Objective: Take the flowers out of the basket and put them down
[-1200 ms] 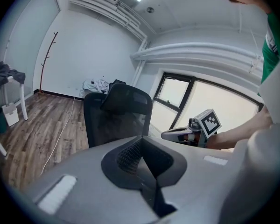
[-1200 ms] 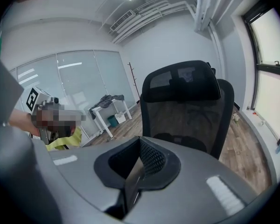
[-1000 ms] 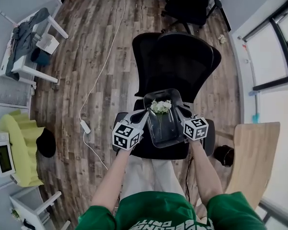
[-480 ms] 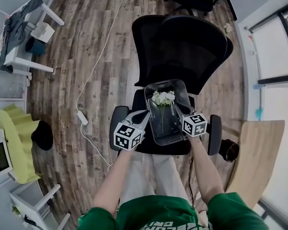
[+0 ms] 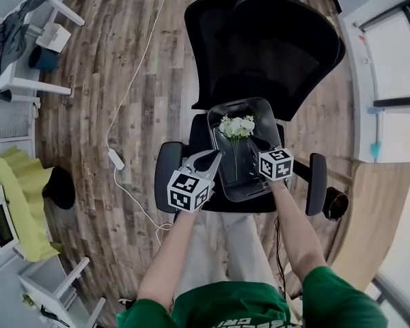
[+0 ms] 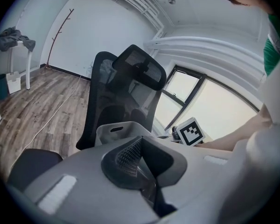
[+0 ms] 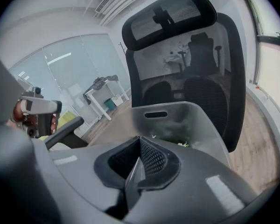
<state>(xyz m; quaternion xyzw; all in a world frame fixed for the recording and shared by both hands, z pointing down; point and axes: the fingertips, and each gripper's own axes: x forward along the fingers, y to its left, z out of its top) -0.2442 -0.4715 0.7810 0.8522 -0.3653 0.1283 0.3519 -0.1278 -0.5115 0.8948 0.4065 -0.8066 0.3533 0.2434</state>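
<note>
A grey plastic basket (image 5: 249, 103) sits over the seat of a black office chair (image 5: 260, 46). White flowers (image 5: 236, 126) with green stems lie inside it, blooms toward the chair back. My left gripper (image 5: 217, 157) is shut on the basket's left rim. My right gripper (image 5: 254, 143) is shut on its right rim. In the left gripper view the basket's far wall (image 6: 115, 130) rises just past the closed jaws of the left gripper (image 6: 143, 169). In the right gripper view a thin grey edge is pinched in the right gripper (image 7: 133, 171), with the basket (image 7: 177, 118) and a few blooms (image 7: 183, 144) beyond.
The chair's armrests (image 5: 165, 176) (image 5: 317, 183) flank the basket. A white cable (image 5: 123, 108) runs over the wood floor on the left. A white table with clothes (image 5: 24, 39) and a yellow seat (image 5: 20, 203) stand far left. A wooden tabletop (image 5: 372, 217) is at the right.
Both grippers have come down together with the basket held between them, toward the chair seat. The flowers have stayed in the basket.
</note>
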